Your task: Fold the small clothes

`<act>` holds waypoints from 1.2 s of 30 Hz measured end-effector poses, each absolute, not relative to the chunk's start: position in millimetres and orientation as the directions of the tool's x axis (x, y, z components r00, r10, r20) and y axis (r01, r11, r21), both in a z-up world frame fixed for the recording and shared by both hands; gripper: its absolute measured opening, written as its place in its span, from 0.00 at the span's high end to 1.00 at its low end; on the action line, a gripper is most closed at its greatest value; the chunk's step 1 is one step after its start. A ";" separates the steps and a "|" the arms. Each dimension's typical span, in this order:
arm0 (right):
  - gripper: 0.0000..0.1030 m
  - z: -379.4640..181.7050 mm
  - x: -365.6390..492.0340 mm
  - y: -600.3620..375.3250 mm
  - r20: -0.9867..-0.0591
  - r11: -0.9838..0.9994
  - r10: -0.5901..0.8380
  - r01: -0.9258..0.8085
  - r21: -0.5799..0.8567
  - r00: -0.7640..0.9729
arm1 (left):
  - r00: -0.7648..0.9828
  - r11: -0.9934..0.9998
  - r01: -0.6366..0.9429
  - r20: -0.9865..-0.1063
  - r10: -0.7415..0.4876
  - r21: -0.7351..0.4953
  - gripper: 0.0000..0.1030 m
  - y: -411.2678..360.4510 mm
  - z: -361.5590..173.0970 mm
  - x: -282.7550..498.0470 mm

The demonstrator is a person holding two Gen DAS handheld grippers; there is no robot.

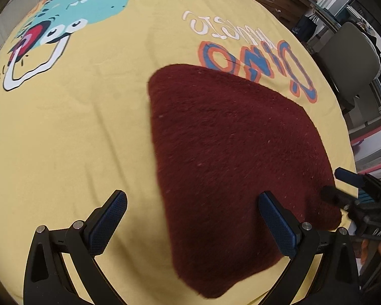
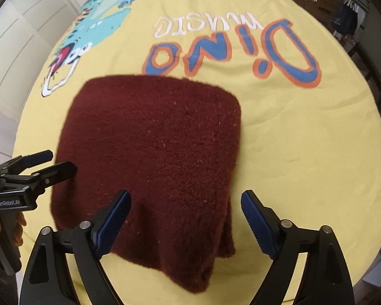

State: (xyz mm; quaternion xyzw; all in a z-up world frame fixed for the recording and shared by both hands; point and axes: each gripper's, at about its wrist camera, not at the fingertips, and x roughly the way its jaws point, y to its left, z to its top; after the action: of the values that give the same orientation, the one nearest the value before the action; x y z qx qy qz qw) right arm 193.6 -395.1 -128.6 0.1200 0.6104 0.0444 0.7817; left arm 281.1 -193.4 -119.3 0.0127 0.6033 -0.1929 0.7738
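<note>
Left gripper: our left gripper (image 1: 193, 225) has its jaws spread wide with nothing between the blue pads. In the right wrist view it comes in from 9 o'clock (image 2: 61, 164), its tips just beside the left edge of the cloth; we cannot tell whether they touch it.

Garment: the dark maroon fuzzy knit garment (image 2: 152, 167) lies already folded into a thick, roughly square pad on the yellow bedsheet printed with a turquoise dinosaur and the words "Dino music" (image 2: 304, 152). In the left wrist view it fills the 3 to 5 o'clock area (image 1: 236, 152). In the right wrist view it sits at centre, running from 12 down to 6 o'clock.

Right gripper: our right gripper (image 2: 185, 219) is also agape and holds nothing. The near part of the garment lies between its fingers. In the left wrist view it shows at 3 to 4 o'clock (image 1: 336, 184), at the cloth's right edge.

Key relation: the garment lies straight ahead of the right gripper and off to the right of the left one, so we judge the right hand nearer. The pad shows no clear long axis. Layered edges show at its near right corner, toward 5 o'clock.

Stage: we judge the folding nearly finished, with perhaps a last fold or tidy left.
</note>
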 end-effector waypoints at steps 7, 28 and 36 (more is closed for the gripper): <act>0.00 -172.0 191.1 -405.2 -0.935 0.954 0.250 0.102 0.283 0.251 | 0.158 0.935 0.313 -0.961 -0.225 -0.167 0.01 -210.9 -155.7 280.9; 0.51 -173.4 184.6 -397.3 -0.886 0.890 0.393 0.141 0.434 0.247 | 0.185 0.908 0.361 -0.938 -0.292 -0.211 0.30 -210.8 -175.1 277.0; 0.59 -119.4 179.2 -373.1 -0.884 0.919 0.343 0.083 0.386 0.318 | 0.195 0.877 0.400 -0.910 -0.366 -0.267 0.56 -198.0 -146.1 278.8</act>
State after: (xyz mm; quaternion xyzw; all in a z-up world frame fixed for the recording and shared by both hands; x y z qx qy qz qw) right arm 179.2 -373.1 -119.4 0.1842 0.5780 0.0820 0.7908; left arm 278.8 -198.0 -146.1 0.0144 0.5842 -0.2477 0.7728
